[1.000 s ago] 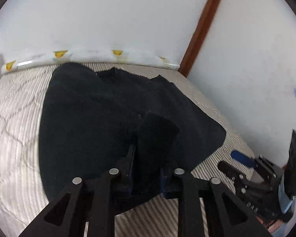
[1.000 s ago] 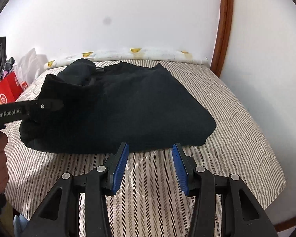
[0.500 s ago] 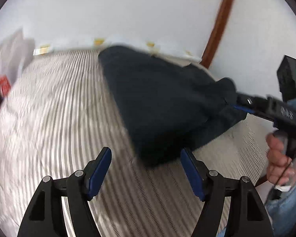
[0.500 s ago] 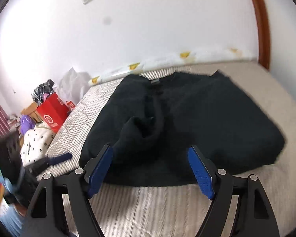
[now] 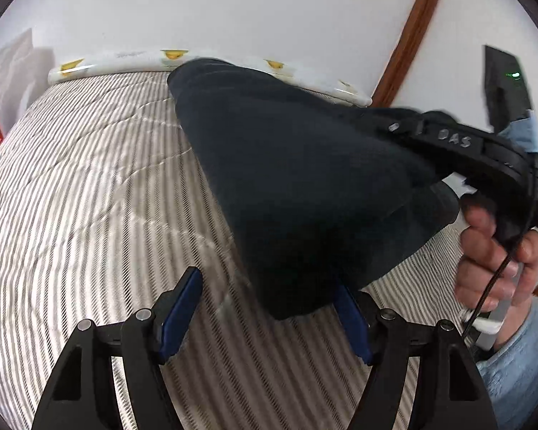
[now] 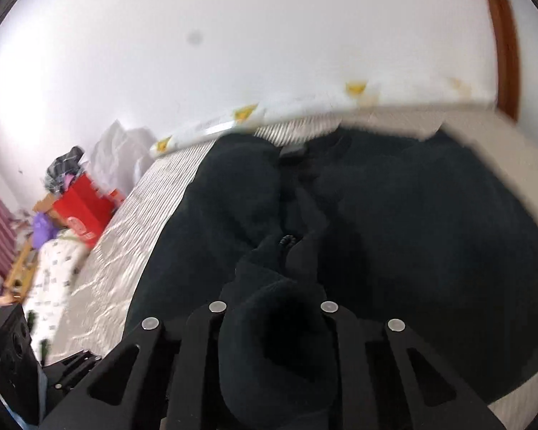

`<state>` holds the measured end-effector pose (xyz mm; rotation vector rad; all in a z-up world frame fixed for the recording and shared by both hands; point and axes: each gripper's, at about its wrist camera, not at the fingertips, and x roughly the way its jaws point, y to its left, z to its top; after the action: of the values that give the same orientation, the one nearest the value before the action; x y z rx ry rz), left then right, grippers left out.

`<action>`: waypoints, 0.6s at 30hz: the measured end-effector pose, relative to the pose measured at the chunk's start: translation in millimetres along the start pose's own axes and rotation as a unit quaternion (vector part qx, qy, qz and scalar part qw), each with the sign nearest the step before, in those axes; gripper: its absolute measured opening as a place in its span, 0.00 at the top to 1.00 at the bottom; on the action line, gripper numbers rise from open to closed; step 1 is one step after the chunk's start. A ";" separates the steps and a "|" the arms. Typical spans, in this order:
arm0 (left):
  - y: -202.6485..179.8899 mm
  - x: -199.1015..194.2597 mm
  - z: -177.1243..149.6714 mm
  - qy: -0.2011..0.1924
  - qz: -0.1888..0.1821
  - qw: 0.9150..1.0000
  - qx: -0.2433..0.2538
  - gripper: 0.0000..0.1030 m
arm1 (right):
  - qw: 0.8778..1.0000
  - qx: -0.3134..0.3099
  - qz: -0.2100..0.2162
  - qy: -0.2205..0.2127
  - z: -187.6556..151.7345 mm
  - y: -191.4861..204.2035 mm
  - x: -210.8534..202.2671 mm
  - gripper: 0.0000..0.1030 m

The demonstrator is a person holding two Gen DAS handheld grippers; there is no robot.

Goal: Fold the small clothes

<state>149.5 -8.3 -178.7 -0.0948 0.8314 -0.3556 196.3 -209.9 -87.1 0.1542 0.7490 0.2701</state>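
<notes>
A black garment (image 5: 287, 179) lies spread on the striped mattress (image 5: 89, 197). My left gripper (image 5: 265, 313) is open, and the garment's near corner reaches down between its blue pads (image 5: 181, 308) without being pinched. A person's hand (image 5: 484, 261) holds my right gripper (image 5: 394, 125), whose tips are buried in the garment's right side. In the right wrist view the garment (image 6: 412, 233) fills the middle. The right gripper (image 6: 273, 304) has its jaws closing on a thick bunch of black cloth. That cloth hides the pads.
A rolled white mat with yellow prints (image 5: 125, 64) runs along the wall at the mattress's far edge. A brown wooden frame (image 5: 409, 32) stands at the back right. A red box (image 6: 82, 208) and mixed clutter sit beside the bed. Bare mattress lies left of the garment.
My left gripper let go of the black cloth, opened, and now faces the garment's near corner. My right gripper moved in over the garment, opened wide, then closed on a bunch of cloth.
</notes>
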 end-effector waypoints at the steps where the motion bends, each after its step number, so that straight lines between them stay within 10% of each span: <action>1: -7.2 1.6 2.3 -0.003 0.008 1.000 0.015 0.32 | 1.000 -0.008 -0.019 -0.017 3.3 -6.7 -9.5 0.84; 18: -114.1 45.2 25.8 0.009 -0.005 0.993 0.121 0.32 | 0.987 0.052 -0.137 -0.065 -8.8 -174.3 -75.1 0.85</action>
<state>165.5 -132.2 -168.1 0.1311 0.7992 -0.4645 170.2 -398.1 -85.3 0.1645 0.6469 -0.0401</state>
